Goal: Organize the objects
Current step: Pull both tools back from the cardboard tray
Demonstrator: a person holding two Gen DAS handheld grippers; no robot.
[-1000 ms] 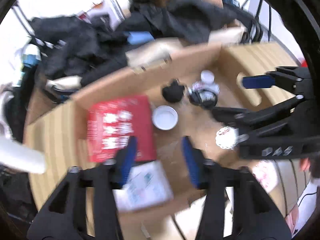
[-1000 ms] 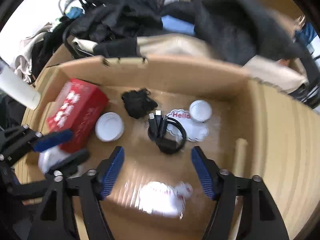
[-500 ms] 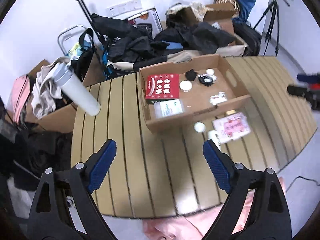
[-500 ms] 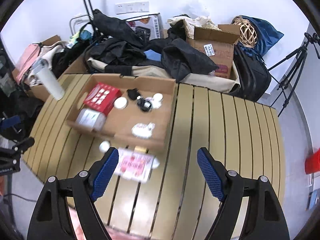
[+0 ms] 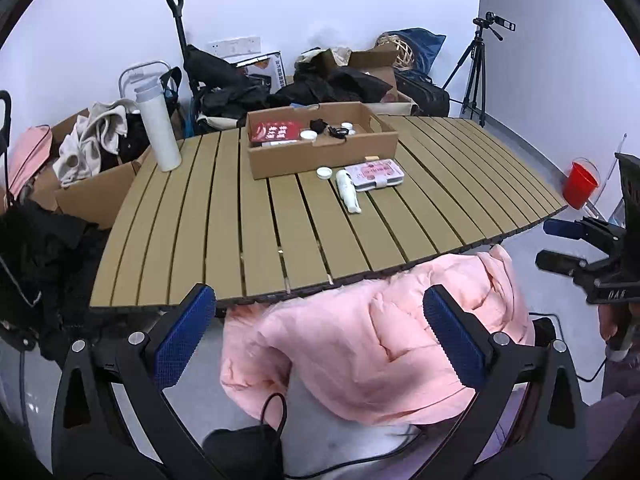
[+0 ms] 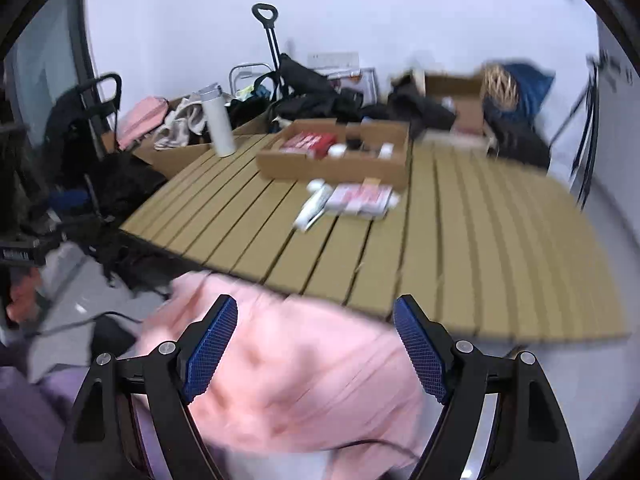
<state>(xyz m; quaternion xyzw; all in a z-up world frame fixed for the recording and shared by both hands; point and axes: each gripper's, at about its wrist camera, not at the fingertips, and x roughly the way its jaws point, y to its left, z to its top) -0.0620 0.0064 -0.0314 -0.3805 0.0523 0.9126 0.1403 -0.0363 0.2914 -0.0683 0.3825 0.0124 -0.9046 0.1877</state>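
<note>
Mostly slatted table point(image 5: 224, 216), cluttered room.

A cardboard box point(image 5: 324, 152) sits on the far half of the slatted table point(image 5: 224, 240). A flat packet point(image 5: 276, 131), a lid point(image 5: 308, 134) and a coiled cable point(image 5: 339, 132) lie in it. Just before the box lie a small cap point(image 5: 324, 173), a tube point(image 5: 347, 192) and a flat case point(image 5: 375, 175) to its right. A bottle point(image 5: 157, 128) stands at the table's far left corner. A padded jacket point(image 5: 372, 344) lies below the near edge
</note>
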